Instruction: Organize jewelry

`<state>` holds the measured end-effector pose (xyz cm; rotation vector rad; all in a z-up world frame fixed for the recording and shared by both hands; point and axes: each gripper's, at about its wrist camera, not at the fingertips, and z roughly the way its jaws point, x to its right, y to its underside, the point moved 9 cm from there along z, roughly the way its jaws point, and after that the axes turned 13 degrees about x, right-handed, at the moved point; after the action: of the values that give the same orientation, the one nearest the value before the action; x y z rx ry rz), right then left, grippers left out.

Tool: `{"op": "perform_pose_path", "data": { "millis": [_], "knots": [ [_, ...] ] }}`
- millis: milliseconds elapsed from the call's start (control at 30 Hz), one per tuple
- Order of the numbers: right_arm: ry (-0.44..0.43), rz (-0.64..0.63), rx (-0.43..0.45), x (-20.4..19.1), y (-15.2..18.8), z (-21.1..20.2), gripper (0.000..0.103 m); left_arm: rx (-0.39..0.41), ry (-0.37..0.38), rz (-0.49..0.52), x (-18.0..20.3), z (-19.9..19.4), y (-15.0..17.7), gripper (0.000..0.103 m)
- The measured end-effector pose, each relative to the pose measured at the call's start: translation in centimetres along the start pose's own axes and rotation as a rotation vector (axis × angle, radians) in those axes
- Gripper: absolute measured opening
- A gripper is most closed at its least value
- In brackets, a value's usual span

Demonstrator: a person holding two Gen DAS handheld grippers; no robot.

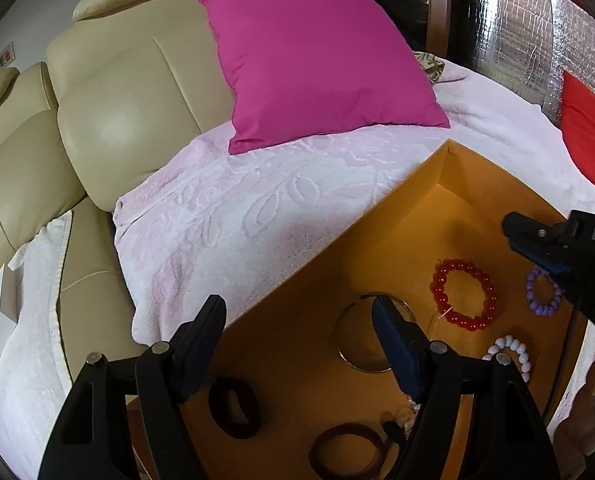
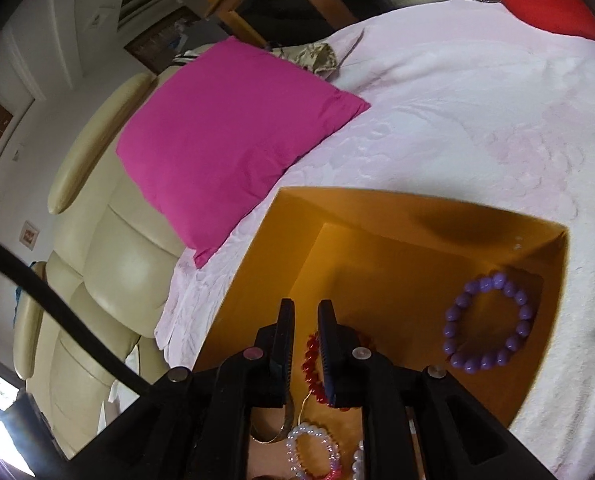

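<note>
Orange card forms the open box [image 1: 401,184] that carries the jewelry; it sits on a pale pink blanket [image 1: 225,208] spread over a cream sofa [image 1: 109,92], with a magenta cushion [image 1: 317,60] behind it.

Going left to right across the box floor in the left wrist view: a black hair tie [image 1: 235,408] lies near the left wall, a brown band [image 1: 347,454] by the near edge, a thin metal bangle [image 1: 349,344] at mid-floor, then a red bead bracelet [image 1: 463,294], a white bead bracelet [image 1: 511,354], and a purple bead bracelet [image 1: 541,294] toward the right wall.

The left gripper [image 1: 297,340] hangs spread wide with nothing between its fingers; one finger is outside the left wall, the other is over the bangle, whether touching I cannot tell. The right gripper [image 2: 306,344] is narrowed to a slim gap, empty, poised above the red bead bracelet, which shows just behind its fingertips; contact cannot be judged.

The step in hand looks like picking or shifting the red bracelet. To do it well, I would part the right fingers a little, lower them so one side of the bead ring sits between them, close gently on the beads, not the loose thread end, and lift straight so neighbouring pieces stay put.
</note>
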<state>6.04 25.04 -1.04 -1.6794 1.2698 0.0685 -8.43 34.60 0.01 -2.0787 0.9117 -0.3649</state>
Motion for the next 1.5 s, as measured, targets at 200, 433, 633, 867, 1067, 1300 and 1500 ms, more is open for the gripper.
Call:
{"op": "perform_pose_path", "data": {
  "millis": [200,433,633,867,1067,1300,1500],
  "knots": [
    [0.05,-0.058,0.017,0.6,-0.2,-1.6,0.015,0.012,0.022,0.007,-0.3,-0.6,0.0,0.076],
    [0.143,-0.265,0.021,-0.8,1.3,-5.6,0.049,0.096,0.029,0.123,-2.0,-4.1,-0.5,0.076],
    [0.158,-0.42,0.052,-2.8,3.2,-11.2,0.05,0.218,0.021,0.218,-4.5,-9.8,-1.3,0.082],
    [0.161,-0.509,0.013,-4.9,7.7,-16.9,0.05,0.288,0.082,0.138,-7.2,-16.9,-2.3,0.085],
    [0.193,-0.571,0.014,-6.8,10.6,-21.2,0.05,0.324,0.092,0.159,-7.9,-21.0,-2.1,0.085],
    [0.239,-0.63,0.069,-8.8,11.5,-25.2,0.05,0.337,0.099,0.182,-8.0,-24.1,-1.2,0.085],
    [0.244,-0.647,0.126,-10.5,11.4,-28.7,0.051,0.379,0.097,0.192,-8.3,-27.1,-1.3,0.085]
  ]
}}
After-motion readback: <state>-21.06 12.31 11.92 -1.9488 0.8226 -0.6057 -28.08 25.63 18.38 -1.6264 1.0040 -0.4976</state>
